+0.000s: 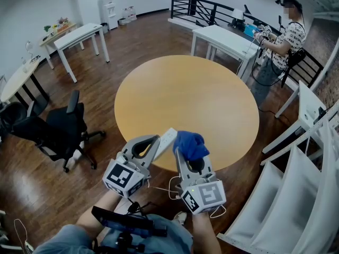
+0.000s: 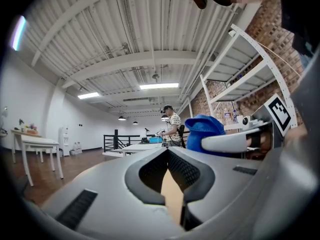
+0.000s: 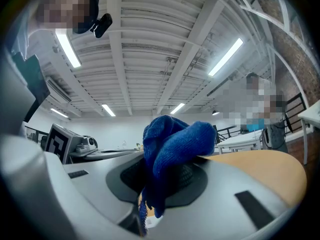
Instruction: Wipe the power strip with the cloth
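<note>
The right gripper [image 3: 165, 174] is clamping its jaws on the cloth [image 3: 172, 146], which is bunching above them. The left gripper [image 2: 168, 156] is keeping its jaws together (nothing between them). The strip [image 1: 167, 138] is sitting just beside them, over the table [image 1: 185, 94].

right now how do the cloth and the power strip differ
The cloth is blue, soft and bunched; the power strip is white, long and straight. The cloth is clamped in the right gripper; the power strip is in neither gripper and appears to lie on the table, beside the shut, empty left gripper. Both are near the table's near edge.
</note>
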{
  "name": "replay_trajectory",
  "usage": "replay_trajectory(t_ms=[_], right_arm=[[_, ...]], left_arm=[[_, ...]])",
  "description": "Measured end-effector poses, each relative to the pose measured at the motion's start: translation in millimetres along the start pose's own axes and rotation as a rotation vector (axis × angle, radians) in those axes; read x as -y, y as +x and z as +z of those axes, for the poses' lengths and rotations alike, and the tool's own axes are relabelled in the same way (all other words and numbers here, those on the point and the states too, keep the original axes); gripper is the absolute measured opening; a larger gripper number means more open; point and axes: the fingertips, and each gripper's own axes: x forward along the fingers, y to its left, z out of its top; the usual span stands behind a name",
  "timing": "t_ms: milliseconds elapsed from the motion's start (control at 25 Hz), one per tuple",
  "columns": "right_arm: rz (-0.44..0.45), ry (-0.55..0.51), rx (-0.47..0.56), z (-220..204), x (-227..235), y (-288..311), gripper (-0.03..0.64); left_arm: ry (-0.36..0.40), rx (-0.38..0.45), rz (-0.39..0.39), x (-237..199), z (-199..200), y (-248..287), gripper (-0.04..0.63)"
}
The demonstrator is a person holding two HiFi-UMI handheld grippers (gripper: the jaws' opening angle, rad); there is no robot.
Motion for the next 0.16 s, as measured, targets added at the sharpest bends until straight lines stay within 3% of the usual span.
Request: replay_trajectory(t_ms=[160], right_arm=[[0.003,0.003,0.004,1.8,-0.9,1.0,0.072]], left_arm=[[-0.019,-0.007,-0.027,6.5,2.1,0.7,0.008]])
